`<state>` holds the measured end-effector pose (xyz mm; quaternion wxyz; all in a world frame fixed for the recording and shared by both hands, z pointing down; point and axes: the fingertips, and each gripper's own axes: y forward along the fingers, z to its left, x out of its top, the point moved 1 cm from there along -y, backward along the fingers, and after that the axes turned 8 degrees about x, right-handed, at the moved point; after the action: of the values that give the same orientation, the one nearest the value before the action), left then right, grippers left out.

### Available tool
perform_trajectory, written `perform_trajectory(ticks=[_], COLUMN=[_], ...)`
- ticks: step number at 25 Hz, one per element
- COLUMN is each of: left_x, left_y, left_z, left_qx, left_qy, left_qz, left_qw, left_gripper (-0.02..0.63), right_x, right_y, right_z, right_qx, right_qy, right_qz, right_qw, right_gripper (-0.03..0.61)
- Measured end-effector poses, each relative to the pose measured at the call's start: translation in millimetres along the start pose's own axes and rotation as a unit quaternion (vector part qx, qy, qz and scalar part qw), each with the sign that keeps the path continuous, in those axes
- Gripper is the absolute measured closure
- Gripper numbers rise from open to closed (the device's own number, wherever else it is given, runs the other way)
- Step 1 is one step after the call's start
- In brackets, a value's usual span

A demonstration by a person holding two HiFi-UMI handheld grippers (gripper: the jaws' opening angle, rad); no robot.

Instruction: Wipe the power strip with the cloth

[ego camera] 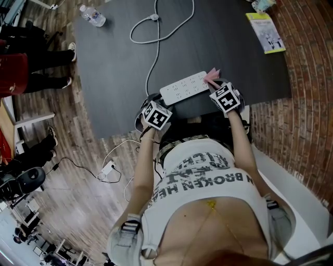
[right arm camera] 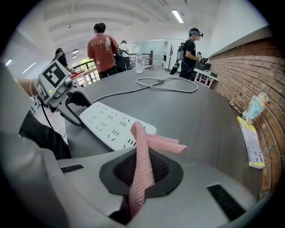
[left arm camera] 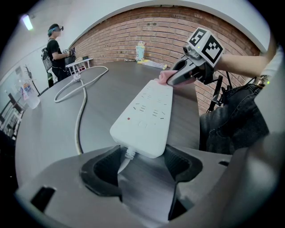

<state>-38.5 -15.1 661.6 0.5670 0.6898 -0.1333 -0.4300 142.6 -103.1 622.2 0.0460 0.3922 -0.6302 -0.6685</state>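
A white power strip lies on the dark table close to its near edge, its cord looping away. My left gripper clamps the strip's cord end; in the left gripper view the end of the power strip sits between the two jaws of the left gripper. My right gripper is shut on a pink cloth. In the right gripper view the cloth stands up out of the gripper and folds over the strip's other end.
A water bottle stands at the table's far left, and a booklet lies at the far right by the brick wall. A small figurine stands beside the booklet. People stand on the floor to the left.
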Motion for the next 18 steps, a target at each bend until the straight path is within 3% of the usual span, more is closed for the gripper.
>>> perform_trajectory(ticks=[6,12,18], left_x=[-1.4,6.7,41.6], left_y=[-1.9,-18.0,-45.9], left_z=[1.4,2.9,1.6], left_qx=[0.002,0.03,0.02], left_qy=[0.012,0.052,-0.016], left_qz=[-0.017,-0.019,-0.125], left_qw=[0.9998,0.998,0.9919], left_gripper=[0.322,0.322,0.358], right_x=[13.4,27.8,56.3], right_y=[2.5,9.4,12.0], right_z=[8.4,28.5,56.7], right_qx=[0.03,0.065,0.115], right_qy=[-0.005,-0.066,-0.115], right_qz=[-0.025,-0.034,-0.073], right_qw=[0.999,0.995,0.984], right_gripper=[0.561,0.561,0.561])
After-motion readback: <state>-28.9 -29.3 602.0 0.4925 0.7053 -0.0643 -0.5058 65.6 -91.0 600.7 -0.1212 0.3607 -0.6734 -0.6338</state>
